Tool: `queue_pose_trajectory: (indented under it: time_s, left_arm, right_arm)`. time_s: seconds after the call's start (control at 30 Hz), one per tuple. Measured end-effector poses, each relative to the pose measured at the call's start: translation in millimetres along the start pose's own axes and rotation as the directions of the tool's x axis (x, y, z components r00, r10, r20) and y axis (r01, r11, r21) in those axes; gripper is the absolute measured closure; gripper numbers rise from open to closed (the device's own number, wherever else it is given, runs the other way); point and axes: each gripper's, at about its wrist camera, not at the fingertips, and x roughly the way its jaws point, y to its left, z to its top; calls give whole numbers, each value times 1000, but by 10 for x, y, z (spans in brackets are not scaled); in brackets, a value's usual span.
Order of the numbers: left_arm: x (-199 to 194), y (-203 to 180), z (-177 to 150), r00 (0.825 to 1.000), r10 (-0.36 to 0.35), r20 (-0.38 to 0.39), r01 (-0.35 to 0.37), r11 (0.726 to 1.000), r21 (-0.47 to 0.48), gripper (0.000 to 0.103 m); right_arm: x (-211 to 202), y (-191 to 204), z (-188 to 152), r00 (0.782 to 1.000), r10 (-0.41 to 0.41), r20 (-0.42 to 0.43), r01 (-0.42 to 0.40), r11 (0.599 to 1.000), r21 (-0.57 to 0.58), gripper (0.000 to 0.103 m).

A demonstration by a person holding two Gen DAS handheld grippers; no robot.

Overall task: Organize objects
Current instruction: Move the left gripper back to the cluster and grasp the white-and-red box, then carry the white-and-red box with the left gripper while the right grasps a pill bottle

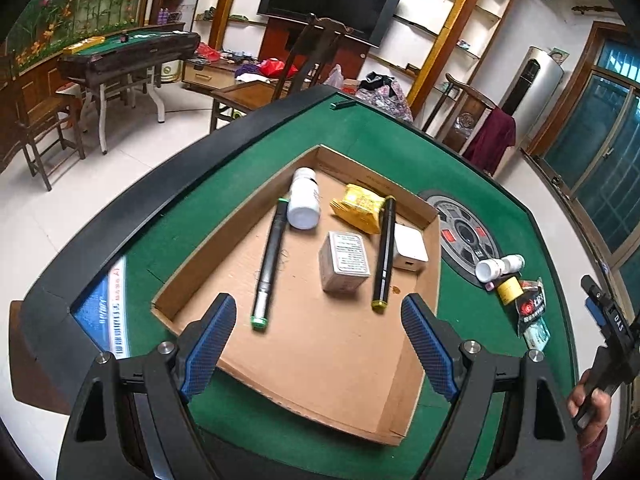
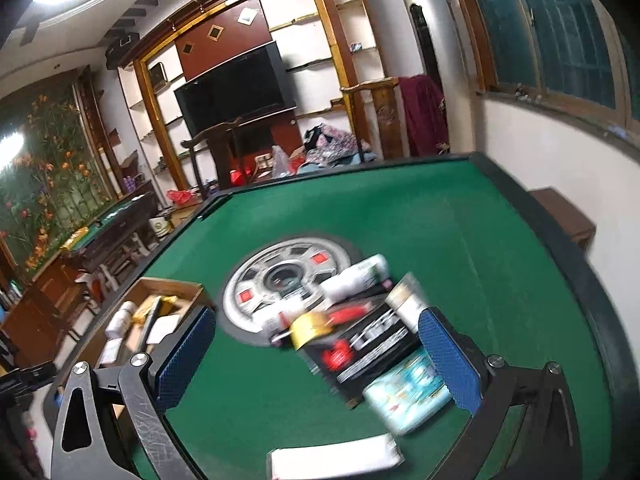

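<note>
Six items are already lying in the cardboard box; both grippers, left and right, are gaping wide and empty. Next, the right one likely needs closing on the pile beside the box.

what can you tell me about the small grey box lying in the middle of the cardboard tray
The small grey box looks like thin printed card, squarish, its top face covered in dark small print too fine to read. It looks closed and sits flat on the floor of the cardboard tray, near the middle. It lies between the green-tipped pen and the yellow-tipped marker, close to the marker; whether they touch is unclear.
</note>
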Motion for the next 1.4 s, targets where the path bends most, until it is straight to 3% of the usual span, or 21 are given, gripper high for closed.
queue_pose_trajectory:
  time_s: [0.13,0.27,0.37,0.47,0.53,0.6,0.7,0.87,0.97,1.07,1.13,1.17,1.2,1.27,1.3,1.4]
  left_arm:
    - [-23,3,23,999,33,10,-33,999,1,19]
    - [-40,-90,52,998,52,34,-53,998,32,19]
    - [67,-335,19,1000,23,18,-25,994,103,19]
    - [270,-774,-93,998,-46,-40,53,973,224,19]
    - [402,-1151,-226,993,-85,-79,107,936,334,19]
    - [519,-1573,-413,985,-114,-126,160,874,460,19]
    - [640,-2130,-704,968,-161,-192,245,759,603,19]
    - [812,-2743,-1051,936,-229,-267,351,589,728,19]
    - [948,-2957,-1193,922,-225,-316,388,530,754,19]
    - [1115,-3086,-1337,920,-191,-342,391,494,777,19]
    - [1191,-3132,-1416,923,-169,-347,384,481,788,20]
    - [1193,-3145,-1455,920,-163,-357,390,468,793,25]
    - [1184,-3138,-1451,915,-178,-363,403,477,781,48]
    - [1182,-3141,-1423,908,-176,-379,414,510,754,76]
    - [1179,-3136,-1404,914,-172,-366,399,533,746,77]
    - [1109,-2998,-1287,907,-210,-364,414,593,690,77]
  right_arm:
    - [43,-131,99,997,-62,43,63,998,-26,0]
    - [99,-443,23,995,-83,57,79,995,69,0]
    - [188,-671,31,998,-64,0,63,988,140,0]
    - [132,-840,48,998,-65,11,61,975,213,0]
    - [136,-942,38,997,-77,-1,75,967,245,0]
    - [175,-1025,23,996,-88,-23,91,958,272,0]
    - [235,-1185,-7,994,-96,-57,110,939,326,0]
    - [249,-1377,-24,989,-129,-75,148,913,380,0]
    - [271,-1477,-24,987,-133,-89,158,900,406,0]
    - [300,-1514,-28,986,-125,-106,158,895,417,0]
    - [317,-1517,-30,987,-116,-115,154,897,414,0]
    - [326,-1515,-24,987,-114,-117,153,899,410,0]
    - [328,-1511,-23,986,-114,-119,153,902,405,0]
    - [332,-1503,-24,986,-117,-123,157,904,397,0]
    - [336,-1500,-25,985,-118,-125,158,906,393,0]
    - [392,-1478,-25,983,-119,-143,166,910,381,0]
